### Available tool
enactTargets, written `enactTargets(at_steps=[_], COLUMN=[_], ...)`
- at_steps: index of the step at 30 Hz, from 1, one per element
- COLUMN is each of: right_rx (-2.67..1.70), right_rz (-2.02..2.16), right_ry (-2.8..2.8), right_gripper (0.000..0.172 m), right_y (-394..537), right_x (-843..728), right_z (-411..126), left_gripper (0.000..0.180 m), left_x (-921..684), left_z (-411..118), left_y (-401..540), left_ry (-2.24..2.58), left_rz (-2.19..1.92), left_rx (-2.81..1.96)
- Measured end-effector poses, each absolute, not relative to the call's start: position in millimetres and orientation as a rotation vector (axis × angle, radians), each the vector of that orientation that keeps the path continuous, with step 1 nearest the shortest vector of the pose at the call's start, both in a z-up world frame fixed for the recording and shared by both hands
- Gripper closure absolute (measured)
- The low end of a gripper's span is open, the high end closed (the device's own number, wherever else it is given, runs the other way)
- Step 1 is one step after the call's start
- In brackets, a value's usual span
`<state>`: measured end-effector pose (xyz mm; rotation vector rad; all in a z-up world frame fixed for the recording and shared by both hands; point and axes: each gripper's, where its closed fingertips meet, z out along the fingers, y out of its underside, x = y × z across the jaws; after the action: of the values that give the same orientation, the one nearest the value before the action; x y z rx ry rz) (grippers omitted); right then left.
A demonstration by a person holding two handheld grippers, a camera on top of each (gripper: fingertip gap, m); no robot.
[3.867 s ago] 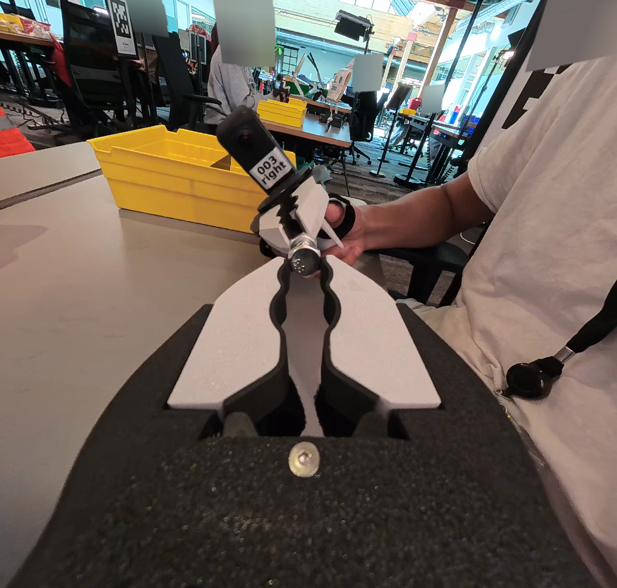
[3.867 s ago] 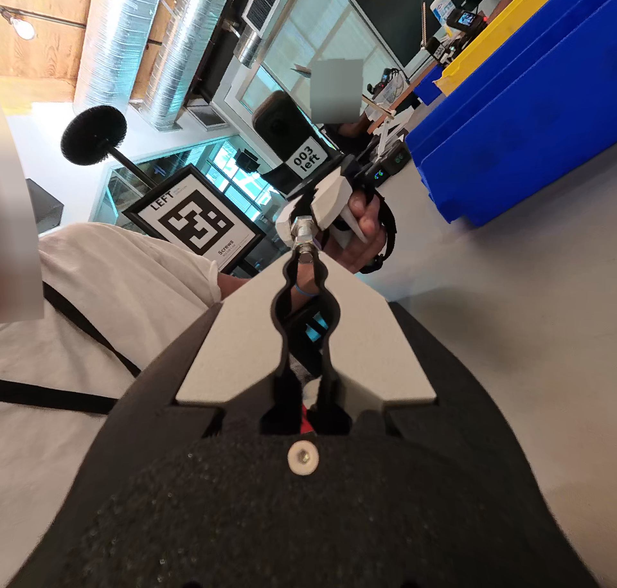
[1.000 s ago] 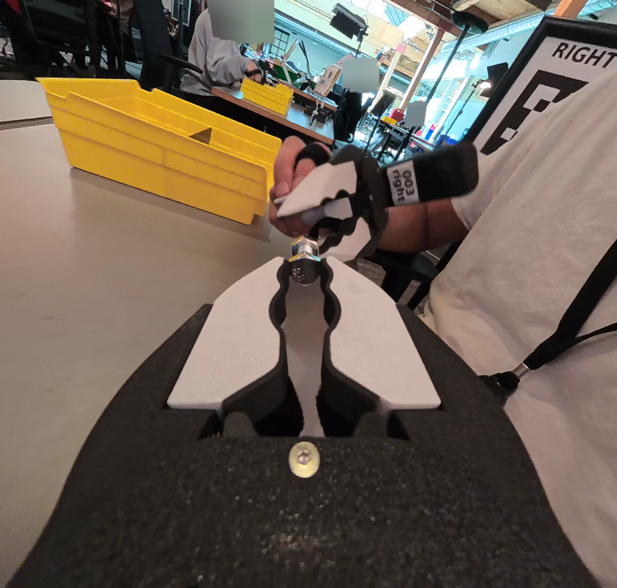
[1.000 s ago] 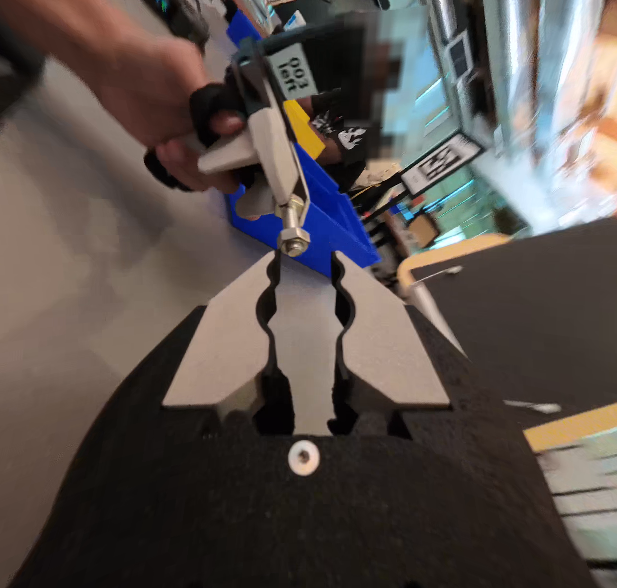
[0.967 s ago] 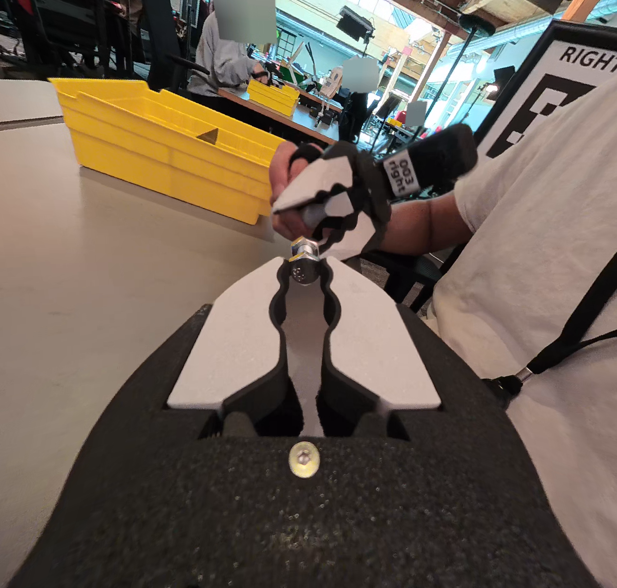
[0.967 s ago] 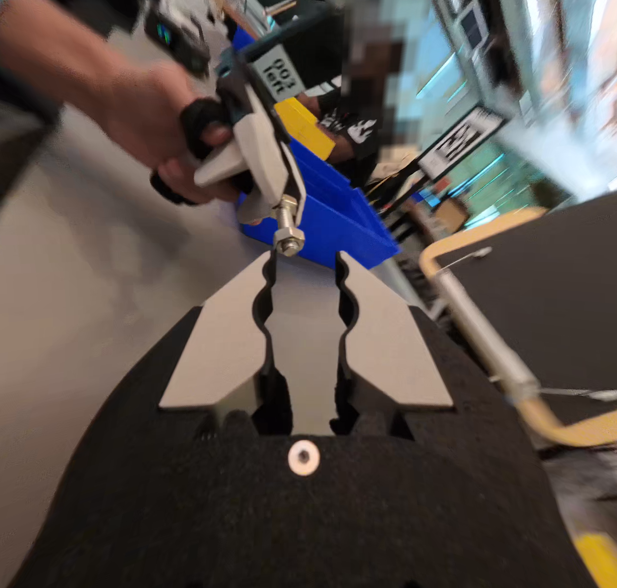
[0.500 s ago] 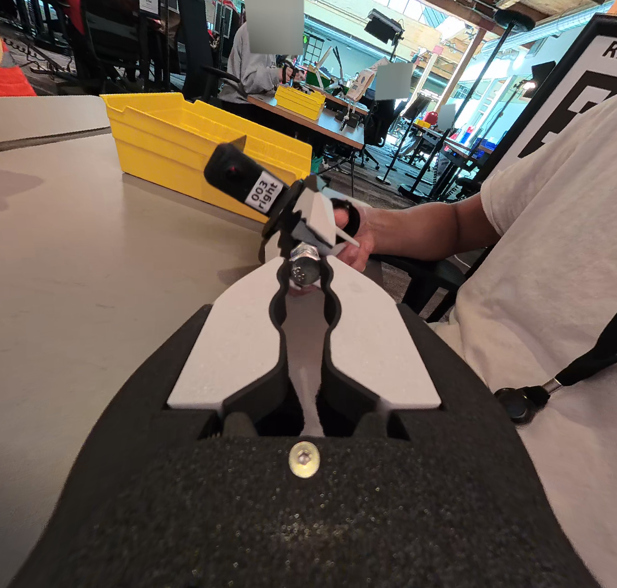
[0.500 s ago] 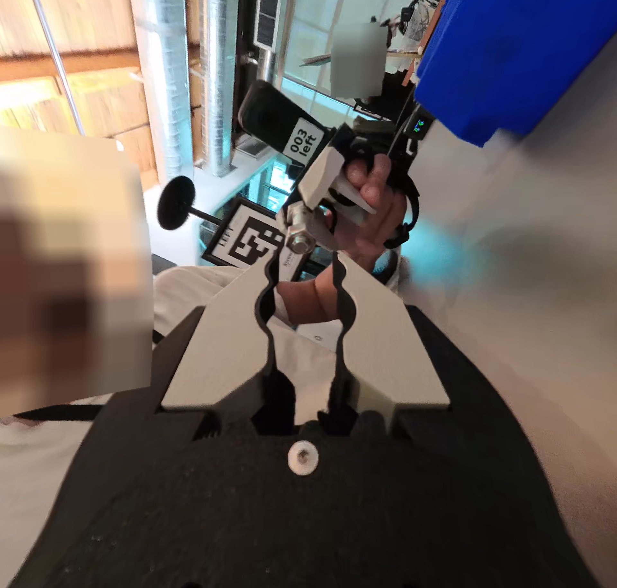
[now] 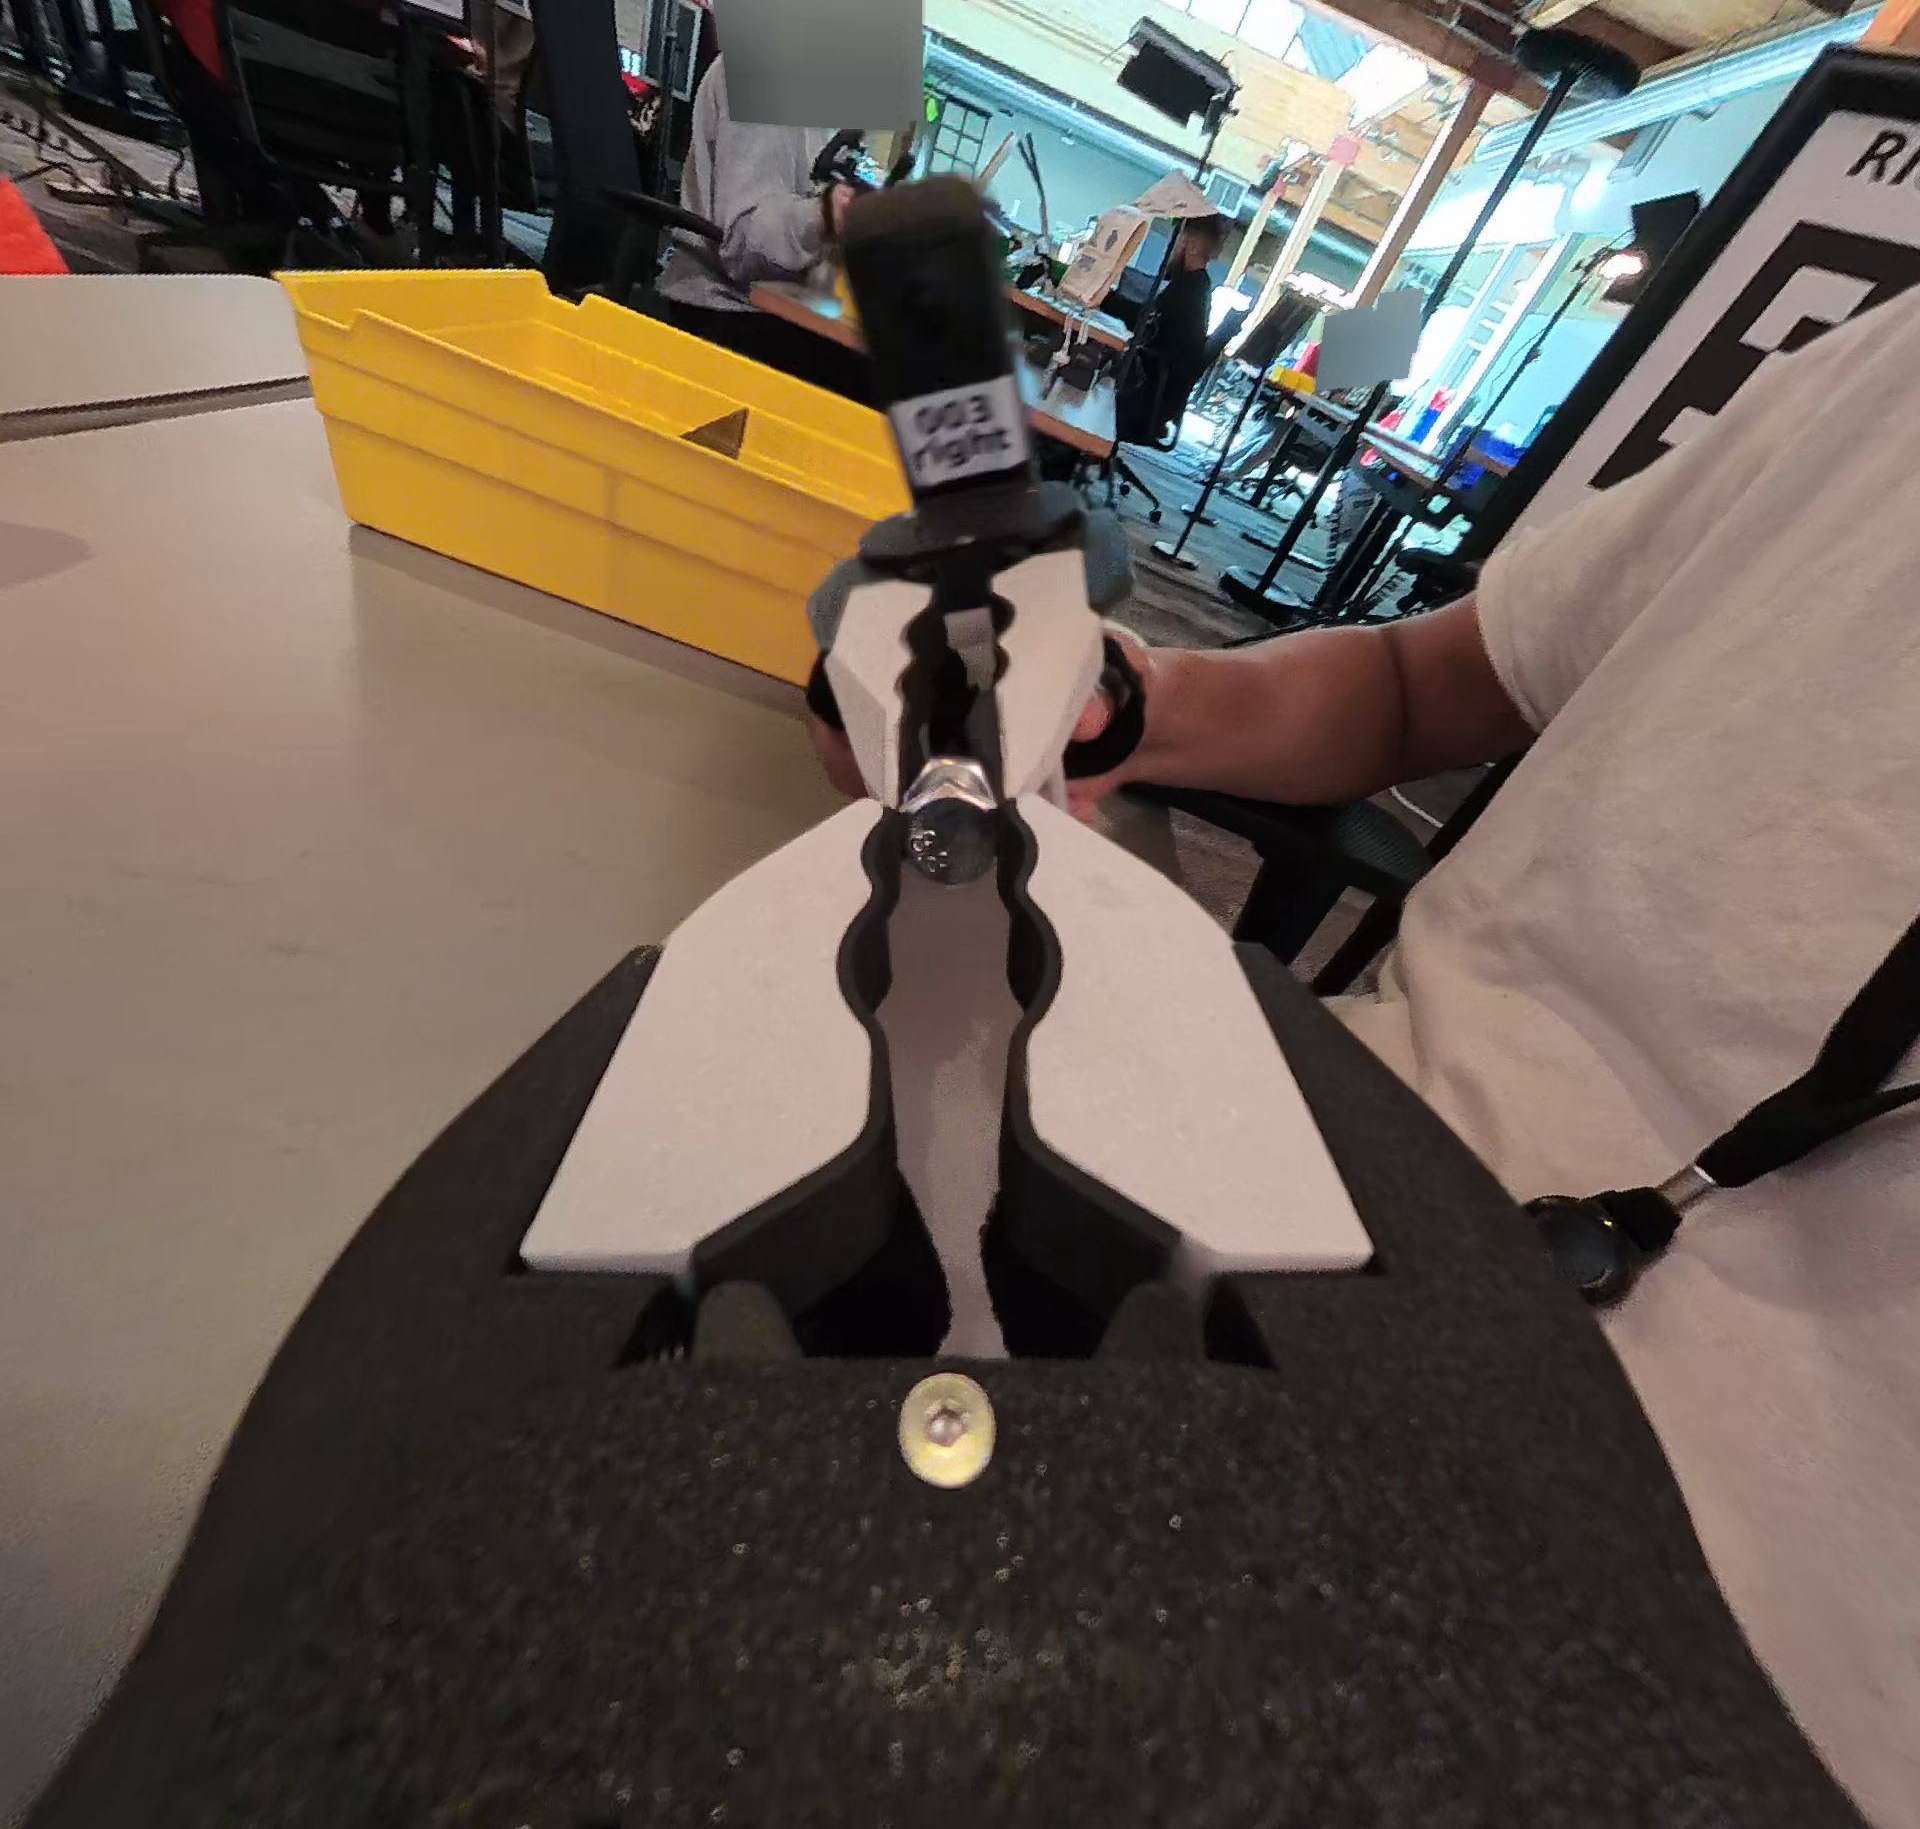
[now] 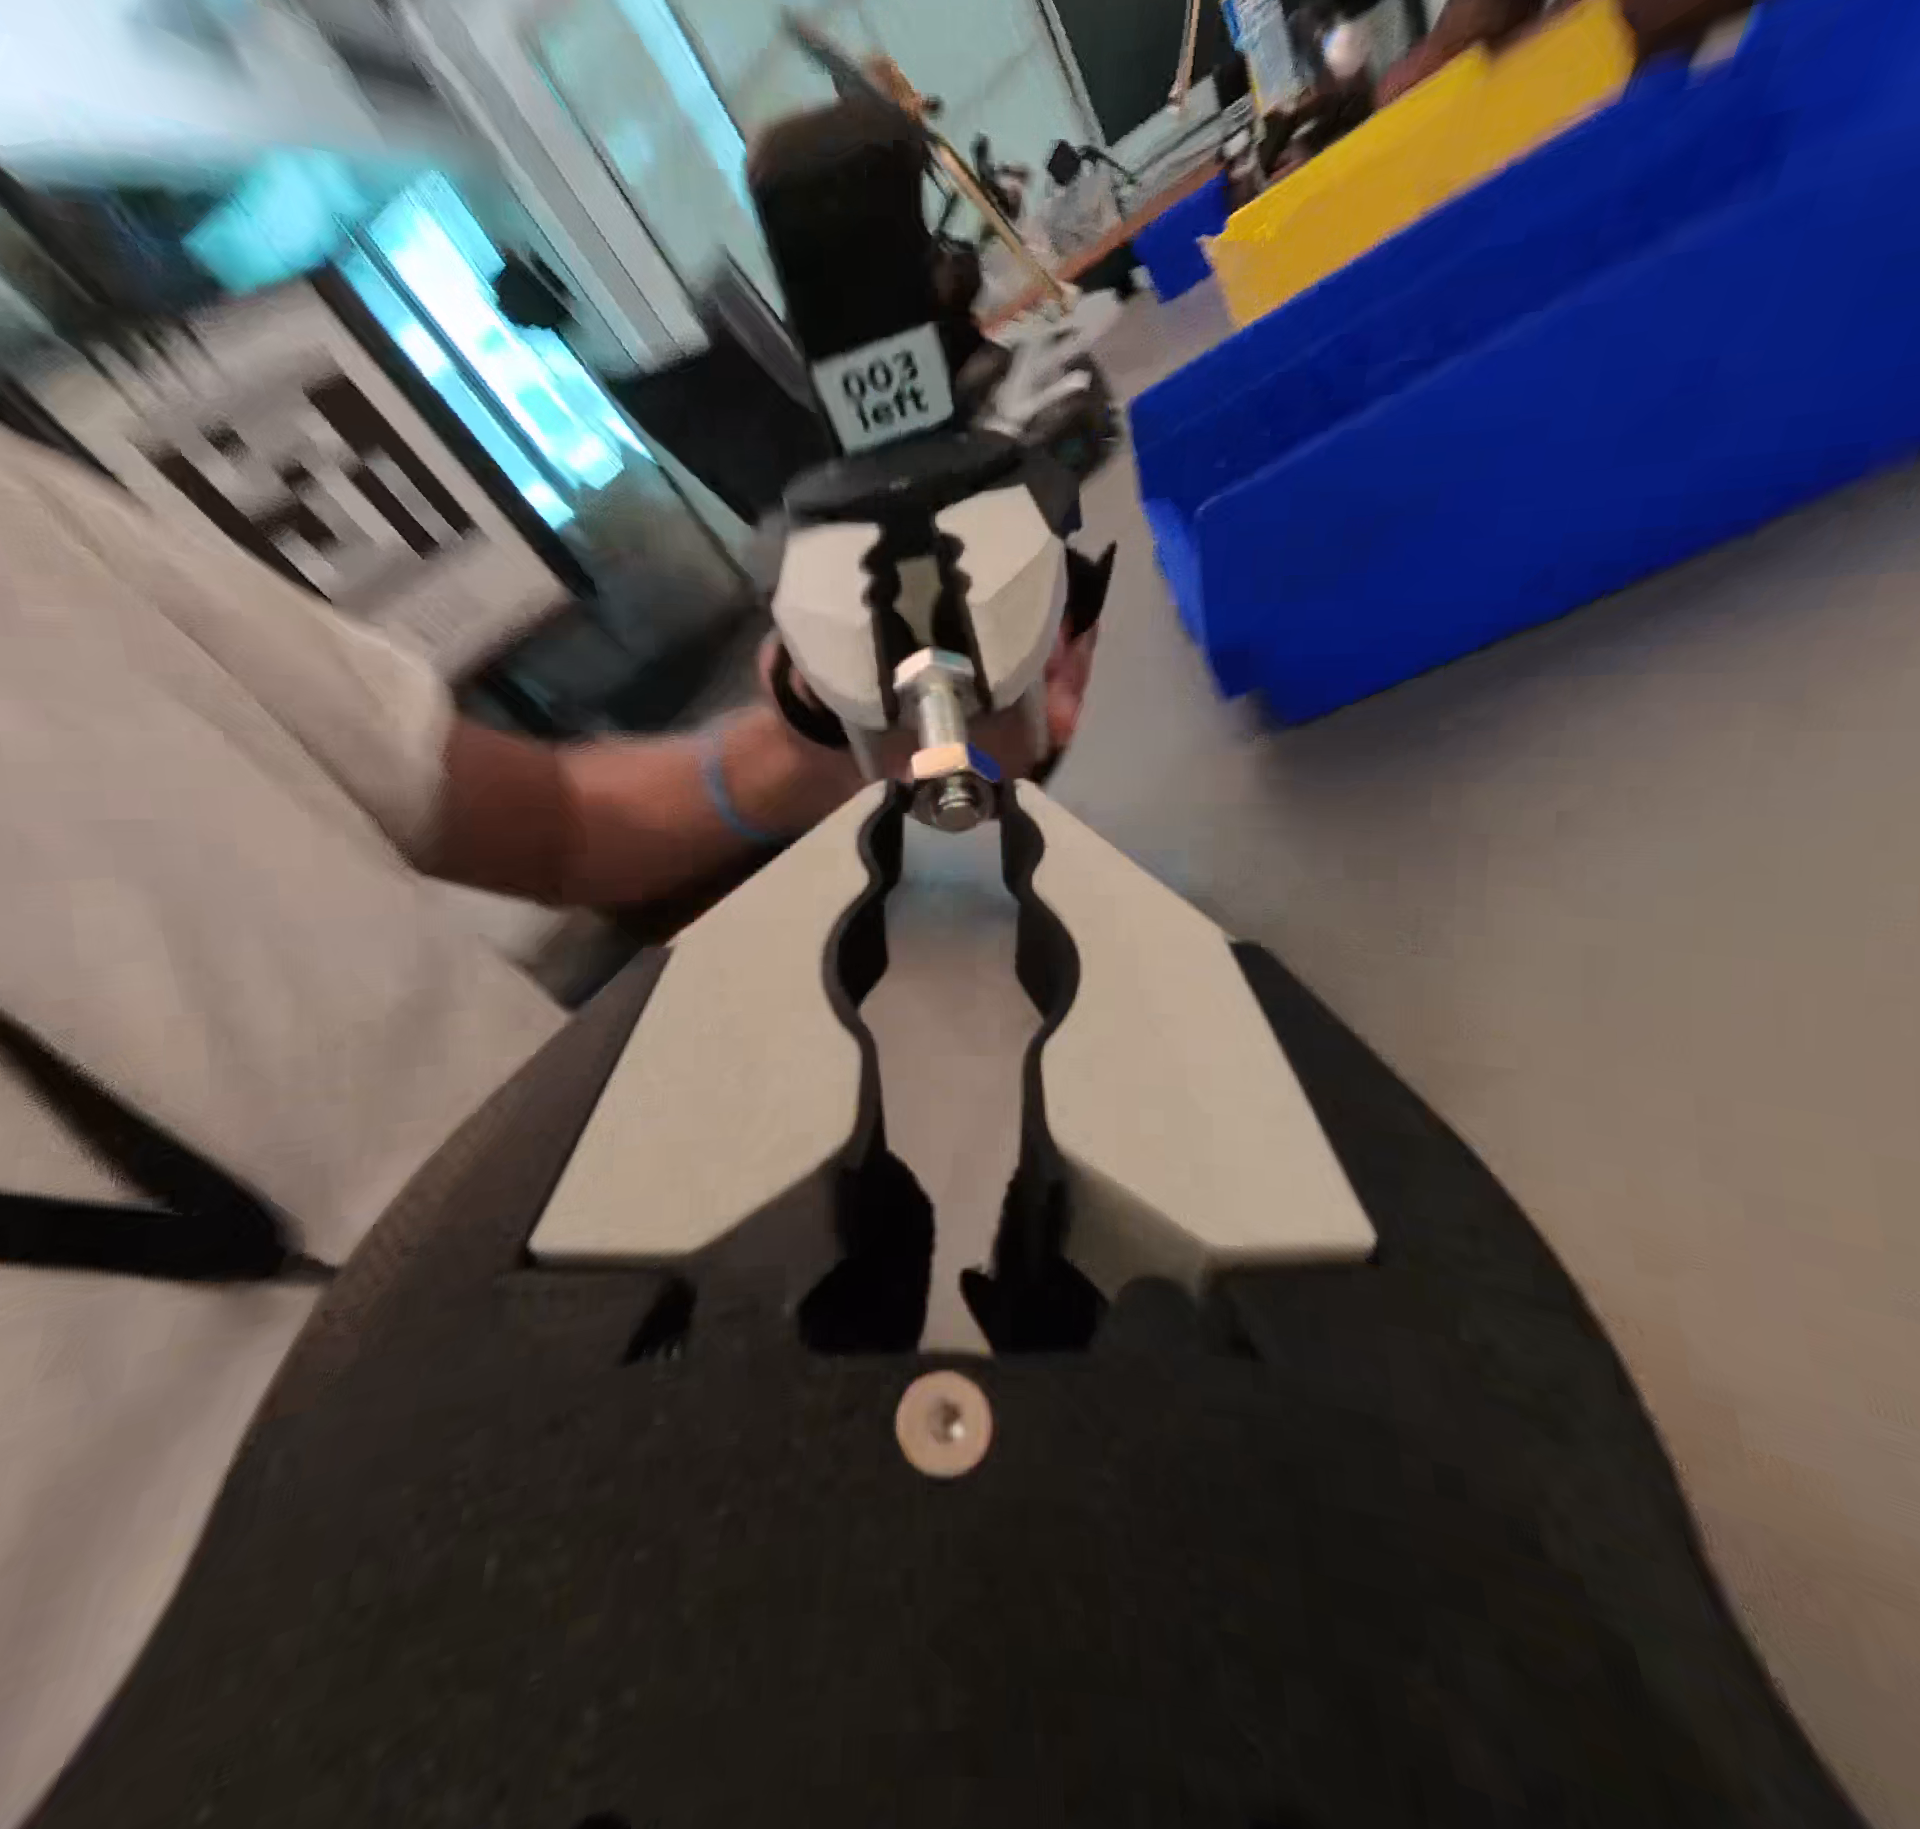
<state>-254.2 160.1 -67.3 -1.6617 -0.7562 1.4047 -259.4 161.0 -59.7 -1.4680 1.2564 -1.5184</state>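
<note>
1. Bolt (image 9: 943, 837), a silver hex-head one, sits between the two facing tongs, above the edge of the grey tabletop (image 9: 312, 844)
2. Left tongs (image 9: 945, 823) are closed on the bolt's hex head, with the black pads (image 9: 881, 854) pressing it from both sides; the right wrist view shows that head clamped between those tips and the shank pointing at the right camera
3. Nut (image 10: 940, 763), silver and hexagonal, is threaded on the bolt's shank near its free end
4. Right tongs (image 10: 945, 808) are closed around that nut end, the pads touching it on both sides; in the left wrist view the nut sits between the right tips just behind the bolt head
5. Each tool is held in a hand (image 10: 1060, 688), and the person's forearm (image 9: 1299, 719) and white shirt (image 9: 1662, 740) fill the side of both views
6. Yellow bin (image 9: 582, 470) rests on the tabletop beyond the left tongs, well apart from the bolt
7. Blue bins (image 10: 1507, 491) stand on the tabletop off to the side in the right wrist view, with another yellow bin (image 10: 1423, 138) behind them; that view is blurred toward its edges
</note>
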Motion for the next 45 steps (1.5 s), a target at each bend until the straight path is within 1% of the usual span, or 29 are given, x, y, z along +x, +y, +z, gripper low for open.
enactTargets(at_steps=[5,9,11,12,14,16,18,20,22,26,28,30,32,35,36,39,42,45], right_rx=[-1.34,-0.983,-0.915,-0.939,-1.032,-1.158,-1.33,-1.471,-1.569,-1.75,-1.687,-1.611,-1.612,-1.626,-1.637,-1.665,-1.655,-1.581], right_rz=[0.585,-0.171,-0.349,-0.341,-0.193,0.011,0.339,0.822,1.253,1.715,1.987,2.2,2.243,2.227,2.202,2.056,1.783,1.259], right_ry=[-1.108,-1.24,-1.228,-1.211,-1.187,-1.102,-1.025,-0.978,-0.827,-0.656,-0.498,-0.298,-0.191,-0.155,-0.174,-0.258,-0.449,-0.763], right_gripper=[0.154,0.153,0.151,0.148,0.136,0.134,0.128,0.128,0.114,0.115,0.118,0.126,0.137,0.15,0.153,0.154,0.153,0.153], right_y=[157.3,157.1,158.2,158.8,158.9,164.6,167.8,155.7,151.4,143.0,142.9,150.4,158.1,163.3,163.1,164.8,164.2,162.7], right_x=[-250.5,-247.0,-249.3,-249.7,-249.5,-243.7,-241.4,-249.6,-255.3,-268.3,-269.1,-262.8,-259.0,-256.8,-257.1,-256.5,-256.5,-256.1], right_z=[-62.2,-60.0,-58.8,-58.8,-60.3,-56.9,-62.8,-70.9,-66.3,-78.0,-63.6,-53.3,-60.8,-66.5,-67.0,-68.4,-66.0,-65.6], left_gripper=[0.163,0.163,0.163,0.163,0.163,0.163,0.163,0.163,0.164,0.164,0.164,0.164,0.163,0.163,0.163,0.163,0.163,0.163], left_x=[-257.9,-255.9,-256.7,-257.4,-259.5,-261.0,-261.7,-261.8,-261.7,-262.5,-262.5,-262.2,-262.0,-261.2,-260.9,-260.6,-260.9,-261.3], left_z=[-55.6,-57.2,-56.2,-56.3,-56.1,-54.4,-53.6,-54.1,-54.9,-55.0,-55.9,-57.0,-57.4,-59.2,-59.6,-61.1,-58.4,-55.3], left_y=[155.0,152.8,153.5,155.0,157.9,160.0,161.7,162.2,163.4,165.4,165.6,165.3,164.9,164.3,164.2,165.0,164.2,162.1], left_ry=[1.262,1.269,1.264,1.259,1.251,1.242,1.236,1.243,1.247,1.251,1.262,1.269,1.273,1.283,1.282,1.281,1.26,1.232], left_rz=[-1.567,-1.562,-1.562,-1.555,-1.545,-1.541,-1.526,-1.505,-1.478,-1.44,-1.419,-1.41,-1.411,-1.405,-1.405,-1.4,-1.459,-1.556], left_rx=[-1.451,-1.452,-1.45,-1.452,-1.455,-1.451,-1.449,-1.448,-1.448,-1.445,-1.443,-1.444,-1.445,-1.449,-1.45,-1.457,-1.458,-1.462])
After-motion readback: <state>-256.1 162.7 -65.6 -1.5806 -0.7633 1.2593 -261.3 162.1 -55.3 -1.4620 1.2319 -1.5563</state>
